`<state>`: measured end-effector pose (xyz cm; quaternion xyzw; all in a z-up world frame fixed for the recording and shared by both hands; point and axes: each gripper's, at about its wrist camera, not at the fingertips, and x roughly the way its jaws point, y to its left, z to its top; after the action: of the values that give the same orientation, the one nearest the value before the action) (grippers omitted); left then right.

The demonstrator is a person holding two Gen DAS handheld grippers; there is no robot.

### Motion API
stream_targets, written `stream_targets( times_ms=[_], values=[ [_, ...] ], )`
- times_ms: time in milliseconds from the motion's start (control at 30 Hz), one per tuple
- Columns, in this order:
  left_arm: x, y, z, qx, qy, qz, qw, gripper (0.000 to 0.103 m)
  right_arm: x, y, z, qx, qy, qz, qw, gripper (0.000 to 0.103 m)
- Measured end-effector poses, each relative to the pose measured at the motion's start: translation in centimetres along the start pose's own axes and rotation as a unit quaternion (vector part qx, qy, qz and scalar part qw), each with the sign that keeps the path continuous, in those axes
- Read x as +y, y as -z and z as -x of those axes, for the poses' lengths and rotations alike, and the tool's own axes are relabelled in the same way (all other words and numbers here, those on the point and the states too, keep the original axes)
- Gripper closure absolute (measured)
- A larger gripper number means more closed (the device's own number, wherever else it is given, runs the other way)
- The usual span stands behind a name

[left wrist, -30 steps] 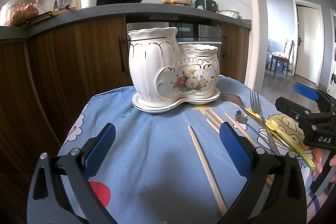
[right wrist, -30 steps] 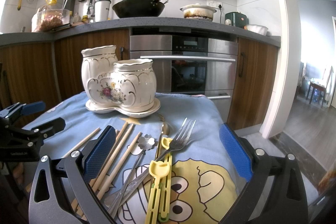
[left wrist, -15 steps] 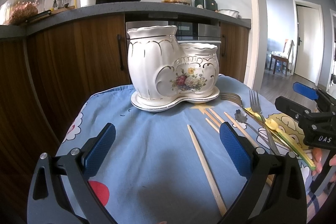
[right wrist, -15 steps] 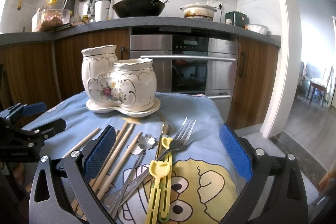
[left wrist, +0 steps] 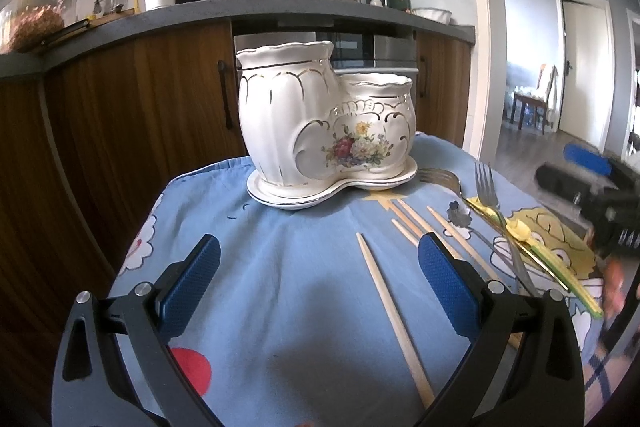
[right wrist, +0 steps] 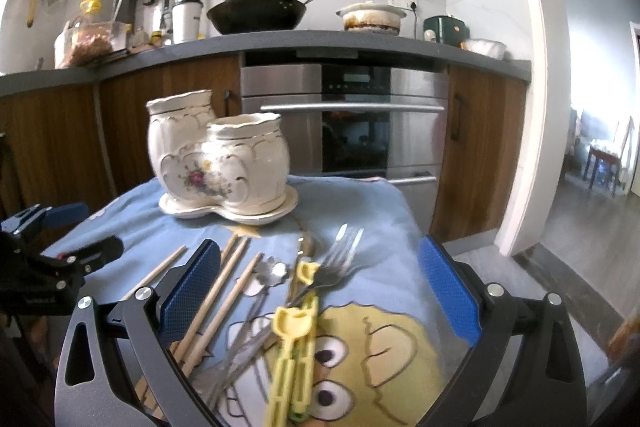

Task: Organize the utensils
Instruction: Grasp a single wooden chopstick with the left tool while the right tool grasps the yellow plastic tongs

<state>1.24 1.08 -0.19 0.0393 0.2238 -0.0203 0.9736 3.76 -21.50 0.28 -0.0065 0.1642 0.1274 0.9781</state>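
Note:
A white two-pot ceramic holder (left wrist: pixel 326 129) (right wrist: pixel 218 163) with a flower print stands on its saucer at the far side of the blue cloth. Wooden chopsticks (left wrist: pixel 390 301) (right wrist: pixel 224 283), metal forks (left wrist: pixel 486 183) (right wrist: pixel 334 267), a flower-handled spoon (right wrist: pixel 272 273) and yellow plastic chopsticks (right wrist: pixel 294 351) (left wrist: pixel 538 251) lie loose on the cloth. My left gripper (left wrist: pixel 318 287) is open above bare cloth, one chopstick lying between its fingers. My right gripper (right wrist: pixel 318 287) is open over the pile of utensils, holding nothing.
The cloth-covered table (left wrist: pixel 280 307) drops off at its left and far edges. Wooden cabinets (left wrist: pixel 140 107) and an oven (right wrist: pixel 348 123) stand behind it, with a wok (right wrist: pixel 256 13) and pots on the counter. A doorway (left wrist: pixel 584 67) opens to the right.
The right gripper has shifted, blurring its view and raising the utensil pile in frame. The left gripper barely moved. Both stay open.

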Motion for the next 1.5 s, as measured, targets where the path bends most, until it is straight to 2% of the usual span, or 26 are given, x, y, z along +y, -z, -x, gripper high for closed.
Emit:
stream_targets(
  times_ms=[133, 267, 367, 433, 500, 567, 633, 800, 833, 933, 1167, 1300, 1500],
  values=[
    [0.7, -0.8, 0.3, 0.010, 0.025, 0.011, 0.9996, 0.005, -1.0, -1.1, 0.3, 0.021, -0.005, -0.002, 1.000, 0.005],
    [0.7, -1.1, 0.0, 0.041, 0.052, 0.003, 0.9978, 0.005, 0.5, -0.3, 1.2, 0.062, -0.002, 0.066, 0.996, 0.005],
    [-0.1, -1.1, -0.2, 0.063, 0.041, -0.028, 0.9967, 0.005, 1.5, 1.0, 1.6, 0.098, -0.012, 0.097, 0.990, 0.005],
    [-0.7, -1.1, 0.0, 0.068, 0.021, -0.045, 0.9965, 0.005, 1.7, 1.4, 1.8, 0.116, -0.018, 0.100, 0.988, 0.007],
    [-0.7, -1.3, -0.1, 0.082, 0.037, -0.040, 0.9951, 0.005, 1.6, 1.8, 1.8, 0.136, -0.030, 0.086, 0.987, 0.008],
    [-0.6, -1.4, -0.4, 0.108, 0.061, -0.033, 0.9917, 0.005, 1.7, 2.1, 1.9, 0.152, -0.043, 0.073, 0.985, 0.017],
    [-0.7, -1.2, -0.7, 0.128, 0.063, -0.039, 0.9890, 0.005, 1.7, 2.3, 1.7, 0.166, -0.049, 0.067, 0.983, 0.030],
    [-1.3, -0.3, -1.0, 0.157, 0.077, -0.061, 0.9826, 0.007, 2.6, 2.8, 1.4, 0.191, -0.073, 0.066, 0.977, 0.051],
    [-1.4, -0.2, -1.0, 0.160, 0.079, -0.062, 0.9820, 0.009, 2.7, 2.8, 1.4, 0.193, -0.074, 0.067, 0.976, 0.056],
    [-1.8, 0.1, -1.1, 0.178, 0.086, -0.069, 0.9777, 0.030, 2.8, 2.7, 1.3, 0.201, -0.074, 0.065, 0.975, 0.067],
    [-2.1, 1.2, -0.6, 0.207, 0.115, -0.080, 0.9684, 0.060, 2.5, 2.5, 1.1, 0.212, -0.074, 0.056, 0.973, 0.077],
    [-1.8, 1.4, -0.6, 0.210, 0.118, -0.076, 0.9675, 0.077, 2.3, 2.8, 0.4, 0.221, -0.067, 0.048, 0.972, 0.083],
    [-1.4, 1.4, -0.8, 0.216, 0.115, -0.077, 0.9665, 0.081, 2.3, 2.7, -0.4, 0.227, -0.052, 0.050, 0.971, 0.086]
  ],
)
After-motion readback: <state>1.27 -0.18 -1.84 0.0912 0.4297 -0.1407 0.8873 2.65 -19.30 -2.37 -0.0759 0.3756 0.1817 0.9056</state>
